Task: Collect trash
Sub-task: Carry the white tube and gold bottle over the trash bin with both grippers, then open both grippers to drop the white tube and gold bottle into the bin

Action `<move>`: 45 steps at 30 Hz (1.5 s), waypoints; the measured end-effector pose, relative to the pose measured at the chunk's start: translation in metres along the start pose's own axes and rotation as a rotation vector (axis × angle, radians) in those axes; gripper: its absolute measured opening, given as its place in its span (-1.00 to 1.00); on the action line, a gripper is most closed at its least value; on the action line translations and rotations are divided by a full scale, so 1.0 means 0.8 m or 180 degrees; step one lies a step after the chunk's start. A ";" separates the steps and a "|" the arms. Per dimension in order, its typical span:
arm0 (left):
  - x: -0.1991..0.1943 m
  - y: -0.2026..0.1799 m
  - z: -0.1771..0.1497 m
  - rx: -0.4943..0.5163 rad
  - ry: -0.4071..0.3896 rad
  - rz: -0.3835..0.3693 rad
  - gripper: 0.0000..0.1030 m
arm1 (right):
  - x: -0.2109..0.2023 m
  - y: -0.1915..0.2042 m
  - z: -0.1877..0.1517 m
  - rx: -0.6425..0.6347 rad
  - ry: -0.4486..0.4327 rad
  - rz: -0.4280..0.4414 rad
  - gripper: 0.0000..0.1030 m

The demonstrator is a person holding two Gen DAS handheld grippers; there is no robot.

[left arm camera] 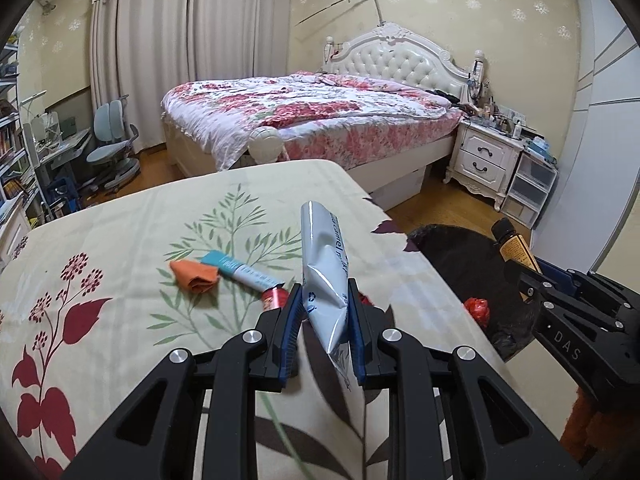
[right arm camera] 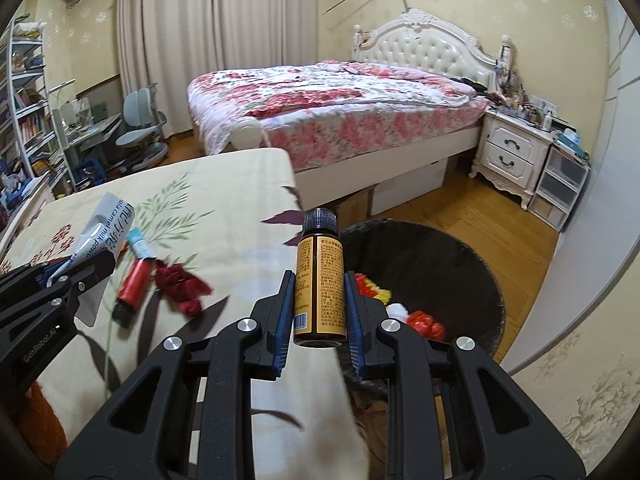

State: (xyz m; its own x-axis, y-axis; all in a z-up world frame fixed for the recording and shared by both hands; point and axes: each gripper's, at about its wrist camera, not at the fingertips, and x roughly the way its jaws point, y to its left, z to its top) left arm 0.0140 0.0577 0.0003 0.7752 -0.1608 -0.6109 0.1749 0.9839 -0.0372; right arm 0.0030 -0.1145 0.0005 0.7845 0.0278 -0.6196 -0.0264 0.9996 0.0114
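Left gripper (left arm camera: 325, 312) clamps a crumpled silver milk-powder sachet (left arm camera: 325, 276) above the floral tablecloth (left arm camera: 100, 240); right gripper (right arm camera: 317, 304) clamps a small amber bottle (right arm camera: 319, 288), black cap up, near the black trash bin (right arm camera: 460, 264). Step in hand: carrying both to the bin. Next: bring each over the opening, then release; a tube (left arm camera: 244, 276) and an orange wrapper (left arm camera: 196, 276) remain on the cloth.

The cream cloth-covered surface (left arm camera: 120, 240), printed with green and dark red leaves, carries a crumpled orange wrapper (left arm camera: 196, 277). Touching that wrapper's right side lies a teal-and-red tube (left arm camera: 244, 276); past the tube's red end lies a crumpled dark red wrapper (right arm camera: 182, 286).
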 end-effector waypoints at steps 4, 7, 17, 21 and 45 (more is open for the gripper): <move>0.017 -0.028 0.014 0.0075 -0.0048 -0.0109 -0.54 | 0.014 -0.027 0.004 0.0088 -0.0013 -0.0113 -0.54; 0.033 -0.051 0.026 0.0132 -0.0070 -0.0177 -0.54 | 0.026 -0.046 0.007 0.0150 -0.0010 -0.0194 -0.54; 0.083 -0.105 0.044 0.0318 -0.0034 -0.0276 -0.54 | 0.052 -0.099 0.008 0.0301 -0.0056 -0.0370 -0.54; 0.103 -0.121 0.043 0.0376 0.0023 -0.0290 -0.54 | 0.061 -0.112 0.007 0.0361 -0.0025 -0.0383 -0.54; 0.151 -0.149 0.048 0.0443 0.0188 -0.0220 0.12 | 0.094 -0.149 0.007 0.0522 0.0076 -0.0489 -0.39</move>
State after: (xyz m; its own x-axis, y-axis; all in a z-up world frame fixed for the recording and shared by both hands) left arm 0.1103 -0.0824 -0.0388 0.7220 -0.2189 -0.6563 0.3122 0.9496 0.0268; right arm 0.0689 -0.2316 -0.0429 0.7565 -0.1233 -0.6423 0.1949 0.9799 0.0415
